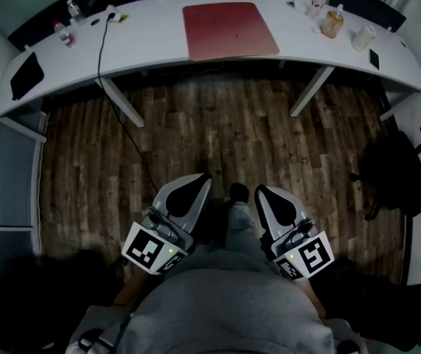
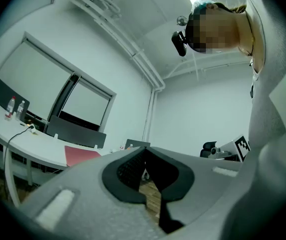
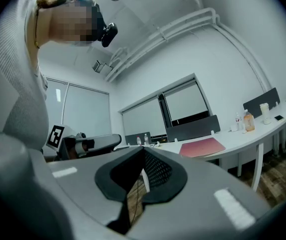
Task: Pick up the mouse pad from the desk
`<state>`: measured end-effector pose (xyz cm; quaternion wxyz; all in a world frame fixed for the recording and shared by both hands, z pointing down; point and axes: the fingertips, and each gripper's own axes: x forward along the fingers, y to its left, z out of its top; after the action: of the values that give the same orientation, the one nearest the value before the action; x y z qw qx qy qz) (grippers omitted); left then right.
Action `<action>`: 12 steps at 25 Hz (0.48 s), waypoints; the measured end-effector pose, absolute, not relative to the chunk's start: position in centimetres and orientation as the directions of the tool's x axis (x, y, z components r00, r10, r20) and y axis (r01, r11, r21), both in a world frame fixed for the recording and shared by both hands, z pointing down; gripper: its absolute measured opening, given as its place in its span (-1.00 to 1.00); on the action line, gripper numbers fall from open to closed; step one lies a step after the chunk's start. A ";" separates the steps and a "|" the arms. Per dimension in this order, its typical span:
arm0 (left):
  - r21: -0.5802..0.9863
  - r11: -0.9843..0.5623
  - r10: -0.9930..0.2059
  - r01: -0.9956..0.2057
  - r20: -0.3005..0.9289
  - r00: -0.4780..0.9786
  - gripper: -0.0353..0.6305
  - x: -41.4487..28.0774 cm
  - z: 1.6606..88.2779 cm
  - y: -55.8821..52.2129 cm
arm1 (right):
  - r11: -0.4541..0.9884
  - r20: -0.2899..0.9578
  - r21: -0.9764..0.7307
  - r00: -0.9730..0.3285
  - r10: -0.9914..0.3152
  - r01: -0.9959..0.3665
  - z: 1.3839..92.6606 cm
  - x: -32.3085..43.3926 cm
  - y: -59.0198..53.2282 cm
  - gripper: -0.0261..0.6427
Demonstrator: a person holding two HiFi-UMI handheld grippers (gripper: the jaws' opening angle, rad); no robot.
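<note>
A red mouse pad lies flat on the curved white desk at the far side of the room, its front edge at the desk's rim. It also shows as a red slab in the left gripper view and a red slab in the right gripper view. My left gripper and right gripper are both shut and empty, held close to the person's body over the wooden floor, well short of the desk. Each points roughly level toward the desk.
On the desk stand bottles and a black tablet at the left, a black cable trailing to the floor, and a juice bottle, cup and phone at the right. A black office chair stands at the right.
</note>
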<state>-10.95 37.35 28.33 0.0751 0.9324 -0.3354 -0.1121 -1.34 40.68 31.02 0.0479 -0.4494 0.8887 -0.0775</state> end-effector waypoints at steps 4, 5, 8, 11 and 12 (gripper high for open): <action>0.203 -0.755 -0.653 -0.623 -0.160 0.740 -0.90 -9.7 28.1 33.8 | 0.591 -0.015 -0.188 -0.599 -0.800 -0.784 31.3 0.1 37.1 -0.92; 0.198 -0.752 -0.657 -0.628 -0.160 0.737 -0.90 -9.4 28.1 32.7 | 0.596 -0.018 -0.187 -0.604 -0.797 -0.781 31.2 0.5 35.9 -0.92; 0.183 -0.739 -0.673 -0.648 -0.153 0.724 -0.90 -8.1 28.0 29.1 | 0.611 -0.023 -0.181 -0.618 -0.786 -0.771 31.1 2.1 31.9 -0.92; 0.167 -0.732 -0.681 -0.661 -0.158 0.715 -0.90 -6.8 27.5 25.6 | 0.631 -0.036 -0.157 -0.634 -0.773 -0.760 30.0 3.7 27.7 -0.92; 0.166 -0.729 -0.685 -0.664 -0.164 0.710 -0.90 -6.5 27.1 24.4 | 0.638 -0.042 -0.133 -0.639 -0.768 -0.759 29.4 4.1 26.4 -0.92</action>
<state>-6.48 24.37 27.14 0.0474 0.9235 -0.3652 -0.1074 4.09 26.40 29.39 0.0471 -0.4224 0.9037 -0.0515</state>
